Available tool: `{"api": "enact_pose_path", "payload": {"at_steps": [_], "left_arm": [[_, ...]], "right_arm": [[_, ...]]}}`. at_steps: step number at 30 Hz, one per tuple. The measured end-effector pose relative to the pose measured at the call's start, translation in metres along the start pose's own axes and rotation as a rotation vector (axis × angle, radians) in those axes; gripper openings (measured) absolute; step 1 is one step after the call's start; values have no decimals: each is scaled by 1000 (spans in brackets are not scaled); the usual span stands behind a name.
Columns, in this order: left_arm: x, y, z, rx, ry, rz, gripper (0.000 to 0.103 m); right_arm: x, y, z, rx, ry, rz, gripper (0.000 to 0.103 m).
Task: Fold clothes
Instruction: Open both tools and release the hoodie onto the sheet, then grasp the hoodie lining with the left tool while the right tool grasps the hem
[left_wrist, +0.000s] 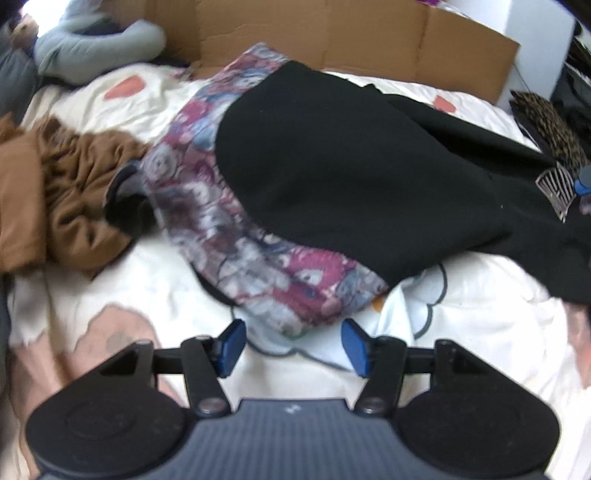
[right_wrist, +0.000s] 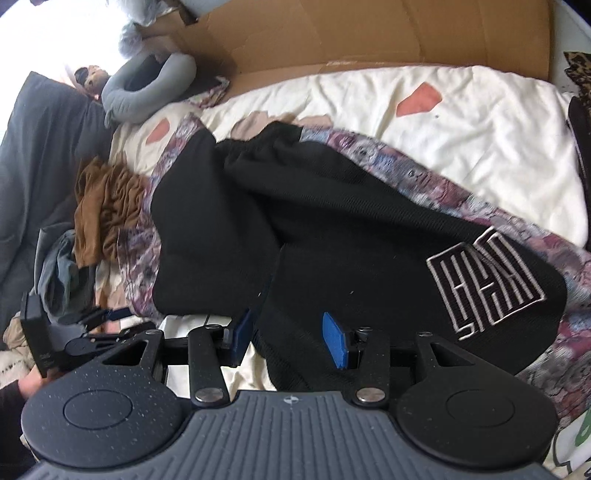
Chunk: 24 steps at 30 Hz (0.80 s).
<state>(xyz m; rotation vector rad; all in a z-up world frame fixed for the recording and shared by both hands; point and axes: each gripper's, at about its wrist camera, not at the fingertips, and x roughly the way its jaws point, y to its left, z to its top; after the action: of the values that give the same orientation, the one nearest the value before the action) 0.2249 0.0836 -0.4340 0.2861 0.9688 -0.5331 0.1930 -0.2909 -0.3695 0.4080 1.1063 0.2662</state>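
A black garment (left_wrist: 351, 166) with a white line logo (right_wrist: 484, 280) lies crumpled on a floral patterned cloth (left_wrist: 229, 236) on the bed. My left gripper (left_wrist: 291, 345) is open and empty, just short of the floral cloth's near corner. My right gripper (right_wrist: 290, 338) is open, with a fold of the black garment's (right_wrist: 332, 240) near edge lying between its blue pads (right_wrist: 334, 345). The left gripper also shows in the right wrist view (right_wrist: 96, 317) at the left edge.
A cream bedsheet (left_wrist: 480, 332) with pink patches covers the bed. A crumpled brown garment (left_wrist: 74, 192) lies to the left. A grey neck pillow (right_wrist: 147, 92) and a cardboard sheet (left_wrist: 332, 33) stand at the back. Dark leopard-print items (left_wrist: 550, 129) lie far right.
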Motion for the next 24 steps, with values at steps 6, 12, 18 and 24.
{"api": "enact_pose_path", "payload": {"at_steps": [6, 12, 18, 24], "left_arm": [[6, -13, 1, 85, -31, -1, 57], [19, -22, 0, 124, -69, -3, 56], [25, -18, 5, 95, -93, -41, 48], [20, 2, 17, -16, -62, -123, 7]], "right_arm": [[7, 3, -4, -8, 33, 16, 49], [12, 5, -8, -13, 59, 24, 49], [13, 2, -10, -4, 66, 26, 49], [15, 2, -12, -6, 71, 30, 49]]}}
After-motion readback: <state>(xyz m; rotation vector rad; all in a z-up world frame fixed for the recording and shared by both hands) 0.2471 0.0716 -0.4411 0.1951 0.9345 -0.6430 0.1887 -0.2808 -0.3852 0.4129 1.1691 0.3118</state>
